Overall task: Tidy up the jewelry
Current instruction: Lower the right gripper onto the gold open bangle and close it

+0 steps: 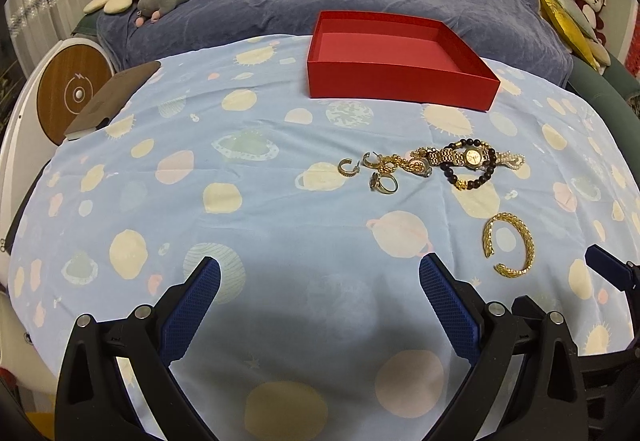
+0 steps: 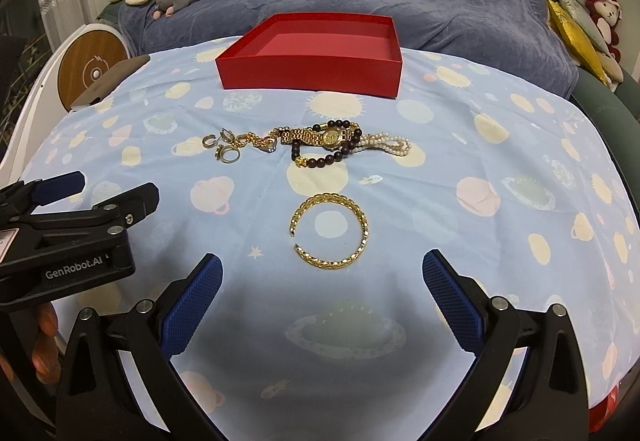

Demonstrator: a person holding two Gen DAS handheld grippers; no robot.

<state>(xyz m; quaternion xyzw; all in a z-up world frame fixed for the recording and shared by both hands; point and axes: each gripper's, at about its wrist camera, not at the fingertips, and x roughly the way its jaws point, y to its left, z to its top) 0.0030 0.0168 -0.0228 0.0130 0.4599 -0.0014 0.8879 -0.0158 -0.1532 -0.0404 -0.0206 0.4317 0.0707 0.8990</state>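
**A:** Start close in. What are the claws doing?

**B:** Both are spread wide and hold nothing. The right claw (image 2: 322, 283) hangs over the patterned cloth (image 2: 500, 145) on the desk, lined up with the gold cuff bracelet (image 2: 332, 231) that lies alone just ahead of it. I'd judge that is the first pick: it sits apart from the rest, so nothing tangles with it. The left claw (image 1: 320, 287) hovers beside it over bare cloth, nothing between its fingers.

**A:** And past the cuff?

**B:** A loose row of jewelry across the middle of the cloth: small gold hoops and rings (image 2: 226, 149) at the left, a gold chain (image 2: 260, 141), then a gold watch (image 2: 330, 137) lying across a dark bead bracelet (image 2: 326, 157), with a pearl strand (image 2: 390, 145) at the right. Those last three overlap, so lifting one may drag another.

**A:** Where should it all go?

**B:** Likely the red box (image 2: 308, 75) at the far edge, well apart from the row. It is open and, as far as its floor shows, empty.
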